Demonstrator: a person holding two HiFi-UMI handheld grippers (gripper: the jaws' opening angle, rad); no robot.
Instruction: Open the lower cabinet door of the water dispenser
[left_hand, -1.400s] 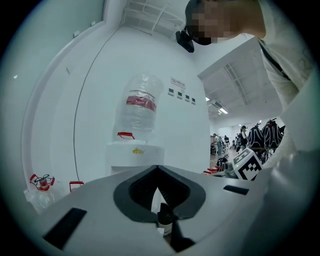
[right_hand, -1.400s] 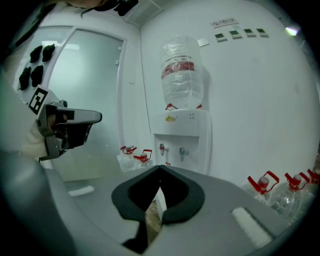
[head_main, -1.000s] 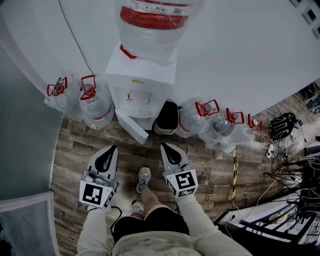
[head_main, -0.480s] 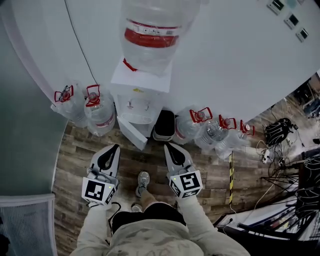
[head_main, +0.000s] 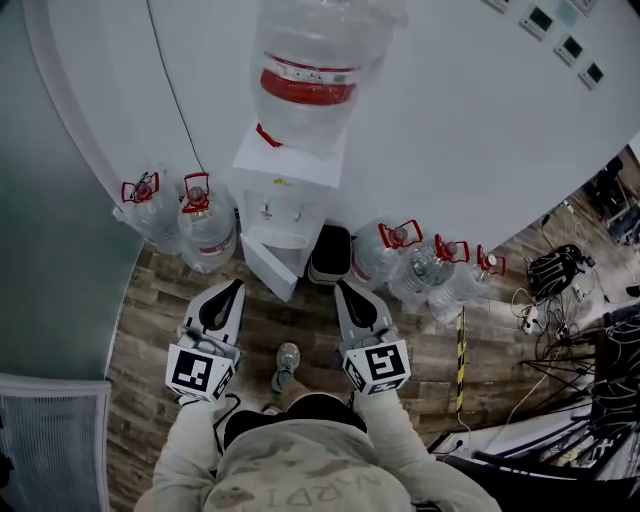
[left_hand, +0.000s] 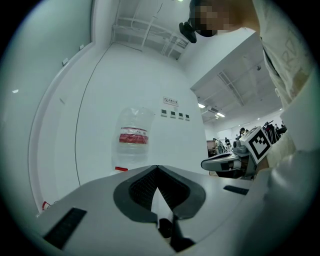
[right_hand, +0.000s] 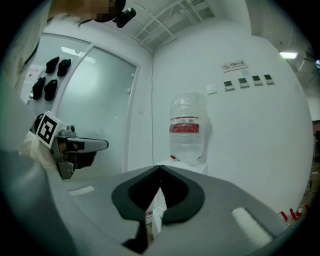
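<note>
The lower cabinet door (head_main: 268, 266) of the water dispenser (head_main: 290, 185) stands swung out from the cabinet front, its free edge angled toward me over the wood-plank floor (head_main: 150, 320). The dispenser stands against the white wall (head_main: 450, 130), straight ahead of me. The inverted bottle (head_main: 320, 70) on top carries a red band with a white strip of print along it, too small to read. A small yellow mark (head_main: 285, 182) on the dispenser's top face is also illegible. A black bin (head_main: 330, 250) sits just beside the dispenser on its right. Two handled water bottles (head_main: 205, 225) with red carry handles stand on the floor at its left, and three more handled bottles (head_main: 425, 262) stand past the bin. My left gripper (head_main: 234, 288) has its jaws together with nothing between them. My right gripper (head_main: 343, 287) is the same, jaws closed tip to tip and empty. Both point toward the dispenser and neither touches the door. Each gripper bears a black-and-white square marker: the left marker cube (head_main: 198, 370) and the right marker cube (head_main: 376, 365). High on the wall, the right gripper view shows a sign (right_hand: 234, 65) with a round prohibition symbol and a line of characters I cannot read, above a row of four small panels (right_hand: 247, 79). A yellow-and-black striped strip (head_main: 461, 350) lies on the floor at my right, with tangled cables (head_main: 560, 300) beyond it.
</note>
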